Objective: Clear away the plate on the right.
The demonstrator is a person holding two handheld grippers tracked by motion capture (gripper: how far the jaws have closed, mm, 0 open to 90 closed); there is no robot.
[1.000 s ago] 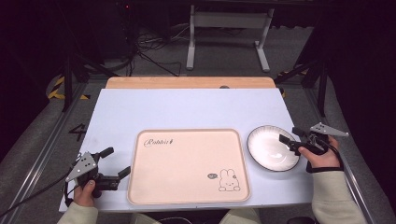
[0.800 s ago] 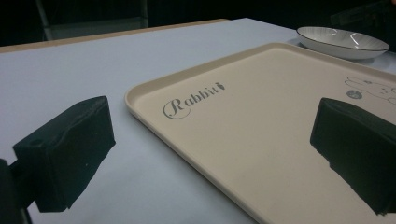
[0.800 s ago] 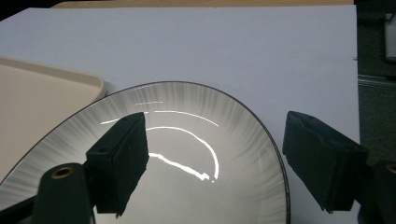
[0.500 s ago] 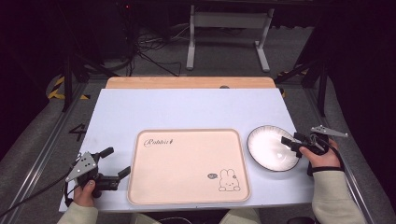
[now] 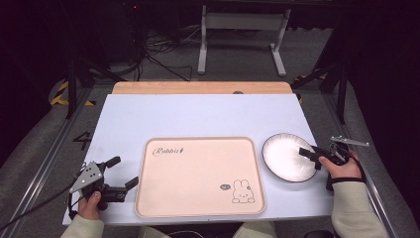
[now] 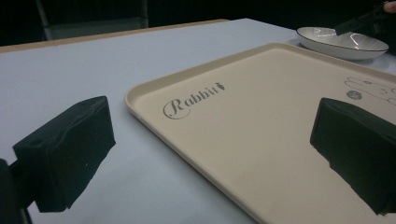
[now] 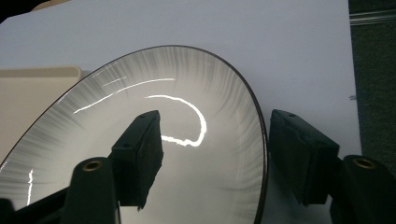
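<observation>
1. Plate (image 5: 288, 156) on the table (image 5: 198, 114), right of the tray (image 5: 198, 178), just beside its right edge but apart from it.
2. Right gripper (image 5: 317, 154) at the plate's right rim (image 7: 261, 154); jaws spread, straddling that rim.
3. In the right gripper view: one finger (image 7: 140, 156) over the plate's inner face, the other (image 7: 301, 161) outside the rim over bare table. Rim line running between them, nearer the outer finger.
4. Contact between pads and rim: cannot tell. Nothing pinched yet, gap plain on both sides.
5. Plate round, so no long axis to align with; what matters is rim edge-on between the pads, and that looks set.
6. Left gripper (image 5: 119, 173) well apart from the plate, near the tray's left edge, low over the table. Jaws spread wide, holding nothing; in the left gripper view, one finger (image 6: 70, 149) over table, the other (image 6: 355, 140) over the tray.
7. Right hand (image 5: 341, 166) clearly nearer the plate; left across the whole tray from it.
8. Judgement: next step likely closing on the rim, then lifting toward the tray, which lies leftward from the plate.
9. Risk: glossy, sloping rim, thin bite near the edge; slipping or tipping possible if pinched too shallow.
</observation>
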